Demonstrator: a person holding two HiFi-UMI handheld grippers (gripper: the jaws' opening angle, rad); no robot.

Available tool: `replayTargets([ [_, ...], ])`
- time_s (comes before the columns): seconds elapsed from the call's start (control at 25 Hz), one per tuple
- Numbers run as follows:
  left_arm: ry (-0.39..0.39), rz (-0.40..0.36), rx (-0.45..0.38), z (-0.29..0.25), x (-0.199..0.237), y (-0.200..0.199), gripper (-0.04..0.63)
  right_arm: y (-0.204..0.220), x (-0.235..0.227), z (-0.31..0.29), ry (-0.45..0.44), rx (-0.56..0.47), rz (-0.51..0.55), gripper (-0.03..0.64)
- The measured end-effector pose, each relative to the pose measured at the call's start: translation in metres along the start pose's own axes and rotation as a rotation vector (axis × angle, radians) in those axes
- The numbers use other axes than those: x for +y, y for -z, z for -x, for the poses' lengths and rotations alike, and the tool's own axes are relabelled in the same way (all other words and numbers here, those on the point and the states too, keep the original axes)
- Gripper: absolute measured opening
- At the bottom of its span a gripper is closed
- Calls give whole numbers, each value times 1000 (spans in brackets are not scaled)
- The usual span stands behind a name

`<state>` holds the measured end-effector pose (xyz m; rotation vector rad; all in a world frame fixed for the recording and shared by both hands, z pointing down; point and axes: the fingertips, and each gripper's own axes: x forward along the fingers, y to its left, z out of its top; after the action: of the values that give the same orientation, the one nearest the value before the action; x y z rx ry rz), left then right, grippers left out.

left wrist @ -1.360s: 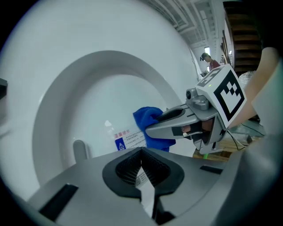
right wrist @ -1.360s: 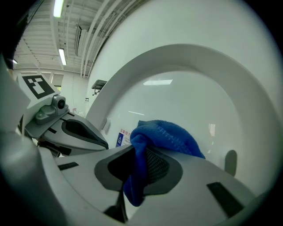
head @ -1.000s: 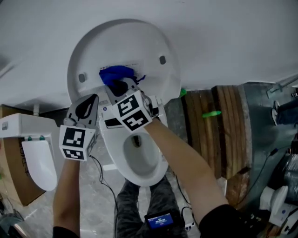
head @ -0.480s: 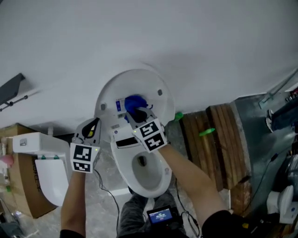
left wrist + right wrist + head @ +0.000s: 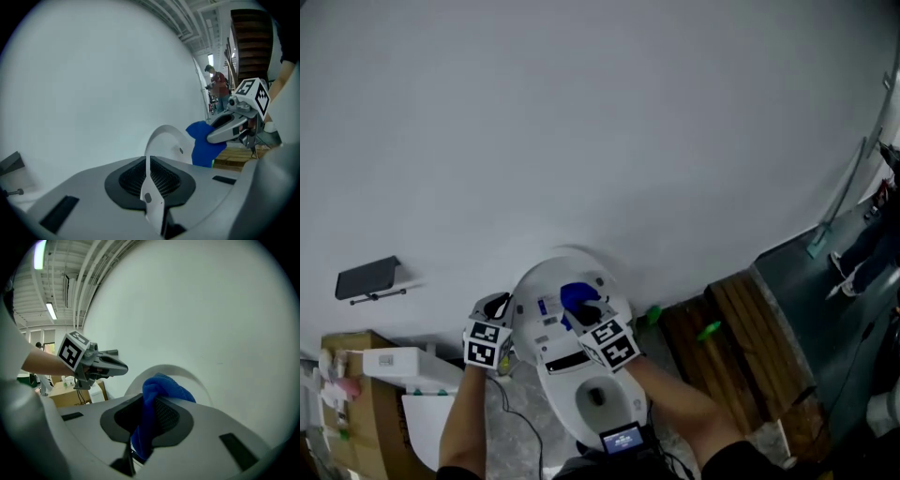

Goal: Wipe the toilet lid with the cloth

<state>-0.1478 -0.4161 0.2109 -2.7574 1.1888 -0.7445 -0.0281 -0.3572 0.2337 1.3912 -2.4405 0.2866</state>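
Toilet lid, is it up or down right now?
Up. The toilet lid stands raised, its inner face toward the camera, and the open bowl shows below it.

Your lid [image 5: 546, 279] stands raised against the white wall, a white oval with its inner face toward you and small grey bumpers near its rim. Your cloth [image 5: 576, 295], deep blue and bunched into a wad, sits pinched in your right gripper [image 5: 587, 312], high in front of that inner face. Whether it touches the lid cannot be told.
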Motion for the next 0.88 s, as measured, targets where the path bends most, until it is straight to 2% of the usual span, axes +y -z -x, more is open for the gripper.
replayTargets([
  [0.28,-59,78,47,17,-34,4,18,-10,-21,48,-34,-1,-1,57],
  [0.56,-150,135,88,36,-88,5,18,5,-38,69,-145,-3,0,57],
  [0.72,-150,183,91,65,-129,10,18,14,-34,75,-180,1,-2,57],
  [0.88,-120,229,98,96,-166,23,17,24,-10,100,-198,-2,-26,57],
])
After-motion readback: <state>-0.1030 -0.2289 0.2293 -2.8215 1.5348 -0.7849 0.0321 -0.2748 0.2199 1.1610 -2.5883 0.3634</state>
